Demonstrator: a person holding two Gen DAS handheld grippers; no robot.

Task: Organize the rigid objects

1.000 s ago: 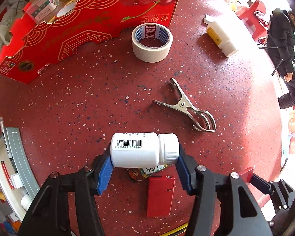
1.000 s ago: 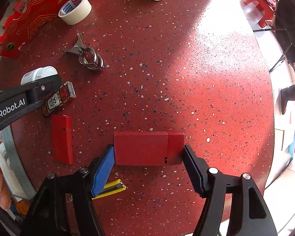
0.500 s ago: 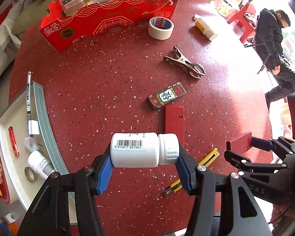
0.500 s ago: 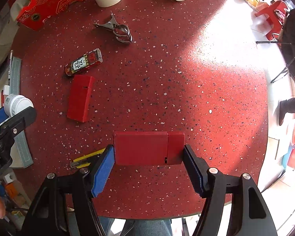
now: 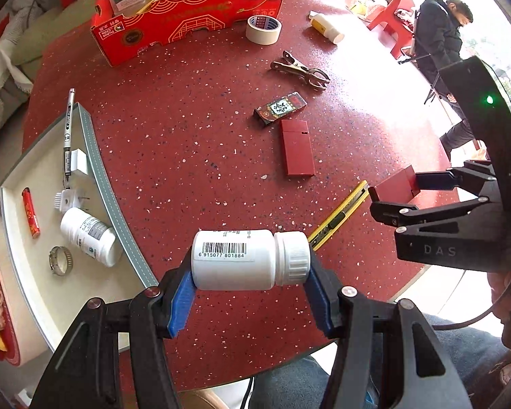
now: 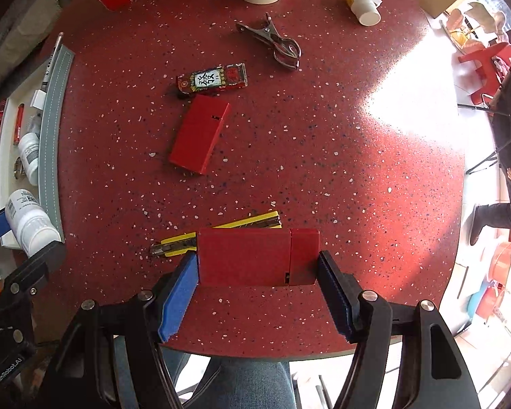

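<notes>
A round red speckled table (image 5: 187,143) carries scattered items; a white tray (image 5: 34,259) sits against its left edge, an open red carton (image 5: 187,20) at the far edge, and daylight floods the right side, where a person in dark clothes (image 5: 443,34) stands beyond. The white pill bottle (image 5: 248,260) has a barcode label and a ribbed cap and lies sideways above the near edge of the table. The left gripper (image 5: 250,293) pinches it end to end. The right gripper (image 6: 259,289) clamps a flat red box (image 6: 255,257), apparently lifted above a yellow utility knife (image 6: 221,235) near the near edge.
</notes>
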